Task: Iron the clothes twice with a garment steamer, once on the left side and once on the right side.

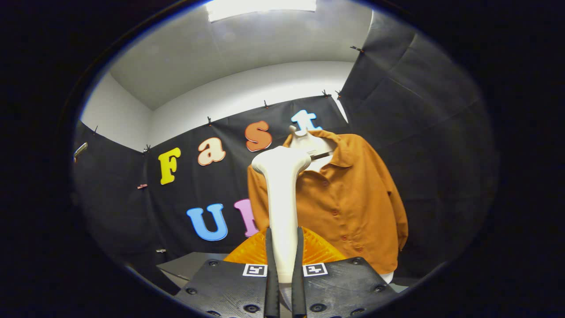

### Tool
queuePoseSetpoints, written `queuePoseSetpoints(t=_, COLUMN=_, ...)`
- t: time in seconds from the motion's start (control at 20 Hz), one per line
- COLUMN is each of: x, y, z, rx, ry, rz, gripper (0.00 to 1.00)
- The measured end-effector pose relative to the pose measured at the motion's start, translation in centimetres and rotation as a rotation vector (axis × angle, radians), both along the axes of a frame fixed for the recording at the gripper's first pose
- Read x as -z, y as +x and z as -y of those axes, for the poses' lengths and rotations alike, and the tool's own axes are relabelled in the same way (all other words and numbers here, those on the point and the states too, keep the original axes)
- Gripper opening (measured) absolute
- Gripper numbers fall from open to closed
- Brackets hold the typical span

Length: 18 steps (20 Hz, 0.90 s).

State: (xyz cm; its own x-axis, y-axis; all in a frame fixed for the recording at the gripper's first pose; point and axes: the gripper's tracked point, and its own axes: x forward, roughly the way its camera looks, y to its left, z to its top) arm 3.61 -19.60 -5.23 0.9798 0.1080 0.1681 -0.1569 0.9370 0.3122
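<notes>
Rust-orange cloth hangs ahead: a buttoned shirt [353,198] with a spread collar, worn by a pale mannequin form [304,140] whose neck stub shows in the open collar. The shirt's front faces the camera, a line of buttons running down its middle, one sleeve dropping along the far side towards the dark booth wall [419,123].

The tongs [285,265] are narrow and clamped on the garment steamer [282,198]: both fingers [270,274] press against the sides of its cream handle, which rises upright from between them. The handle widens at the top into a rounded head that sits level with the shirt's collar and overlaps the shirt's edge on the side towards the lettered wall. Whether the head actually touches the fabric cannot be told from here; it lies in front of the shoulder and chest area.

Just beyond the fingers, at the foot of the handle, a ribbed orange part [318,249] fans out on both sides; what it belongs to is unclear. Below and to one side of it a grey tabletop [185,265] shows a corner. Overhead, a white ceiling carries a bright light panel [260,8].
</notes>
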Motion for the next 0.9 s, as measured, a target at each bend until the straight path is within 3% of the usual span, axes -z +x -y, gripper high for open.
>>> queuePoseSetpoints(t=0.15, x=0.9, y=0.7, z=-7.8, rx=-0.088, ry=0.003, rz=-0.052, gripper=0.14)
queuePoseSetpoints(t=0.3, x=3.1, y=1.9, z=-13.7, rx=-0.127, ry=-0.012, rz=-0.105, gripper=0.15)
queuePoseSetpoints(t=0.9, x=12.8, y=8.6, z=-22.8, rx=-0.098, ry=-0.076, rz=-0.407, gripper=0.15)
